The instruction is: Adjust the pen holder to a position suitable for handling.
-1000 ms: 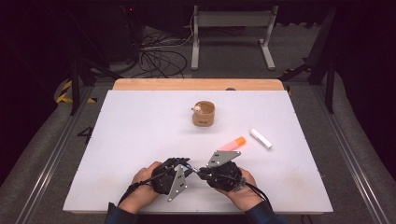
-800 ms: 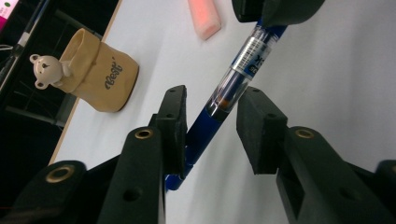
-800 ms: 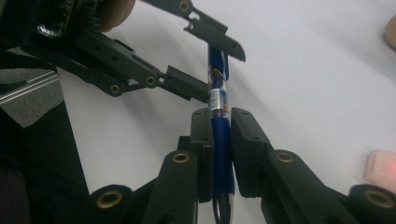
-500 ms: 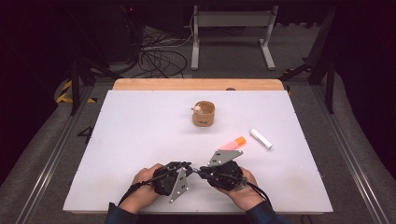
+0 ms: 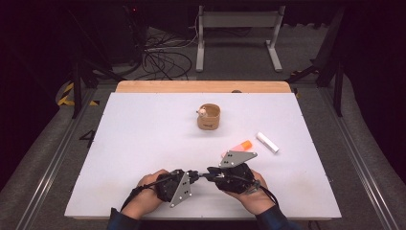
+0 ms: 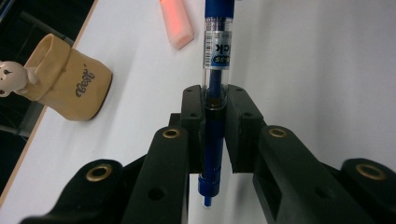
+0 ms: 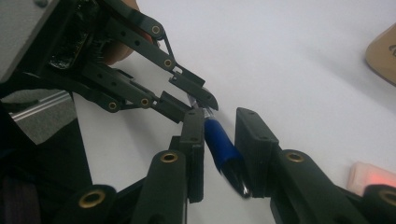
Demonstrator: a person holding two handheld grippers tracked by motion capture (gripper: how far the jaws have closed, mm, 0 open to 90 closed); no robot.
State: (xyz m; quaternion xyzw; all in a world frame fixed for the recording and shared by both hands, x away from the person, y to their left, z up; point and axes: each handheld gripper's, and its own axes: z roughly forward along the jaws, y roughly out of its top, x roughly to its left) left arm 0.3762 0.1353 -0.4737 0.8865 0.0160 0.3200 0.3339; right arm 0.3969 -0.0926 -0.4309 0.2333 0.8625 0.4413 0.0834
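White table (image 5: 143,143), near edge, left gripper (image 6: 215,105) pinching blue pen (image 6: 215,56), right gripper (image 7: 219,140) spread around its cap end, tan cup (image 5: 209,117) far centre.

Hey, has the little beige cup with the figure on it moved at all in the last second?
No. In the high view the beige cup sits at the same spot, just short of the wooden strip at the table's far edge, as before.
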